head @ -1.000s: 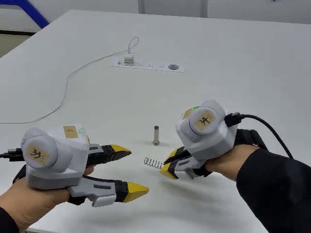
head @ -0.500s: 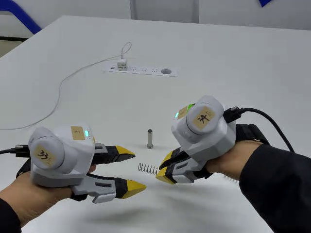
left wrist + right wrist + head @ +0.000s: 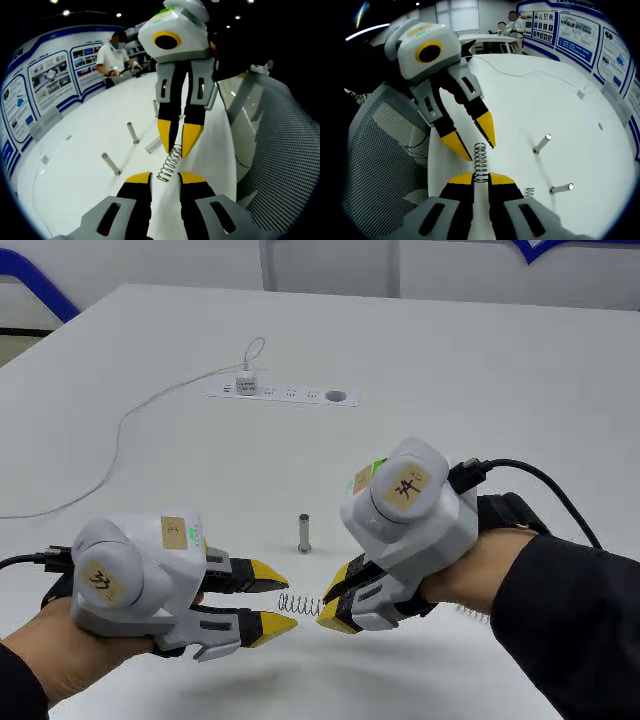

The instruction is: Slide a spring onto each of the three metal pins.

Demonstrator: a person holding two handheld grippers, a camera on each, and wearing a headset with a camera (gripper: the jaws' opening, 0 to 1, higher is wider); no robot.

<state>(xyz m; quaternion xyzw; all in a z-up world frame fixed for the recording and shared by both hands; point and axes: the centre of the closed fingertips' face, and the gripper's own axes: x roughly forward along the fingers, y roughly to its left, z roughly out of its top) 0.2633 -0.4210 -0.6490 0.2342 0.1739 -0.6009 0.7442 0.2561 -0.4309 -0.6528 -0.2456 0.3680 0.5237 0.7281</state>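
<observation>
Metal spring (image 3: 302,605) sat clamped in the right gripper (image 3: 328,606). The left gripper (image 3: 289,600) (jaws parted) flanked its free end.

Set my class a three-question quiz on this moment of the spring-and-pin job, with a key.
1. True or false: the spring already sits on the pin.
2. Whose tongs pinch the spring? A. left B. right C. neither
3. Fill in: the tongs of the left gripper are ___.
Key: 1 false, it lies level in front of the upright pin; 2 B, the right gripper; 3 open.
</observation>
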